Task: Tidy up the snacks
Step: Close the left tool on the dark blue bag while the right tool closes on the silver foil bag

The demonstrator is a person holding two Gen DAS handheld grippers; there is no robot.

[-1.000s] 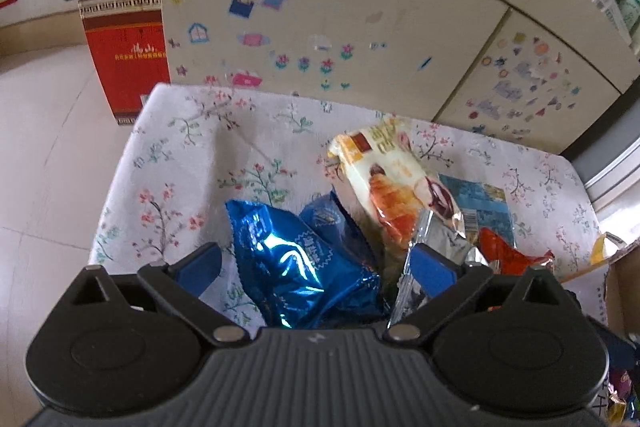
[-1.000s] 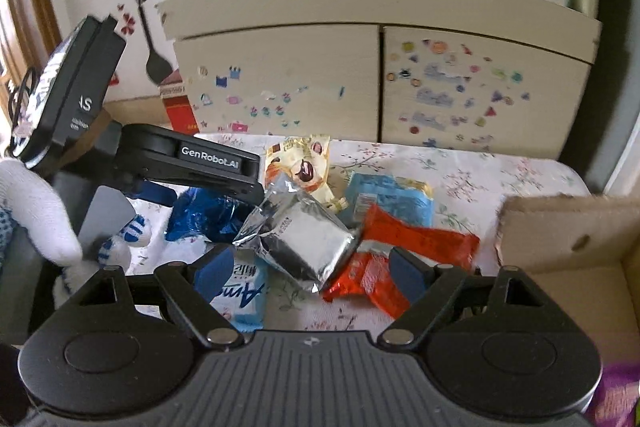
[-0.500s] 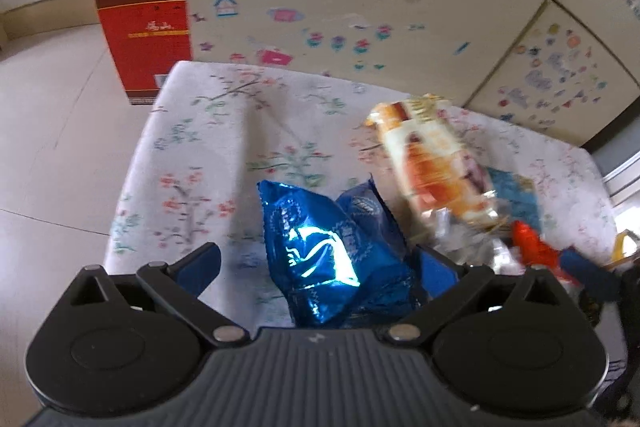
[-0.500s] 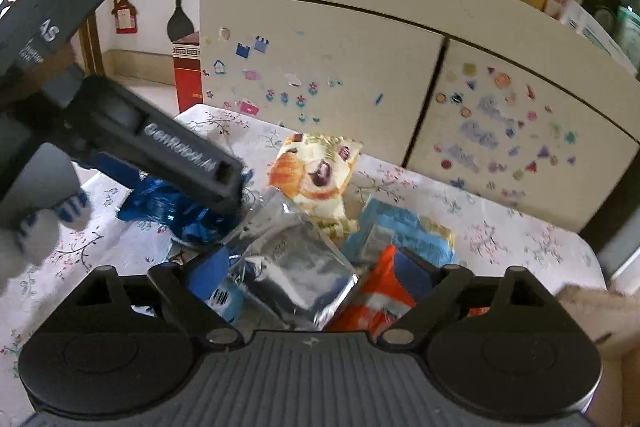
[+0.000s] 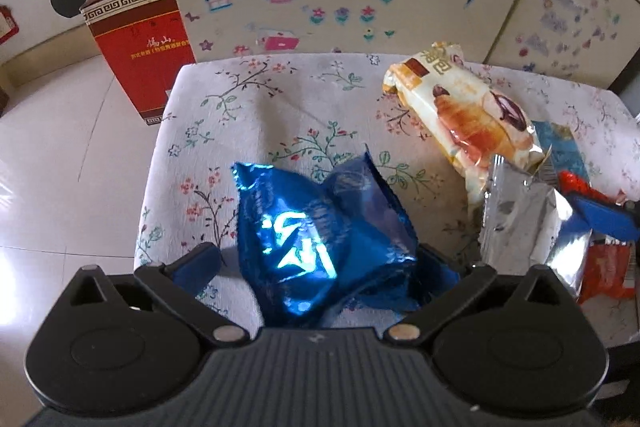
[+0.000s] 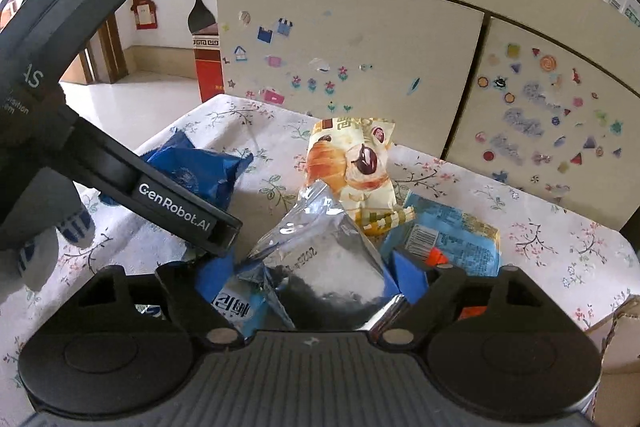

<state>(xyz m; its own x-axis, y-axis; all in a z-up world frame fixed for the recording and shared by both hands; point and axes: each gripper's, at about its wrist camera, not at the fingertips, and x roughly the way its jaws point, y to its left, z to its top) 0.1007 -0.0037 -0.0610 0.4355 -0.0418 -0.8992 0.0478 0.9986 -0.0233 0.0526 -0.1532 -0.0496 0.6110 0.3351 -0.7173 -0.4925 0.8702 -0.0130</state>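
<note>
Right gripper (image 6: 310,281) — jaws closing, straddling the silver foil packet (image 6: 332,263), pads not yet seen pressing it. Left gripper (image 5: 316,263) — jaws apart around the blue foil bag (image 5: 320,227), near the counter's (image 5: 280,99) left edge. Both wrappers judged light, crinkly and slippery; best pinched across the puffed middle or a crimped seam. Croissant packet (image 6: 352,163) lies toward the far edge. Orange packet (image 5: 604,267) and light-blue packet (image 6: 452,239) partly covered; cardboard box (image 6: 616,347) at the right edge is cut off.

shiny blue foil snack packs (image 5: 320,239) lie crumpled left; a silver foil packet (image 6: 328,267) rests tilted beside a cream croissant-printed bag (image 6: 352,163).
</note>
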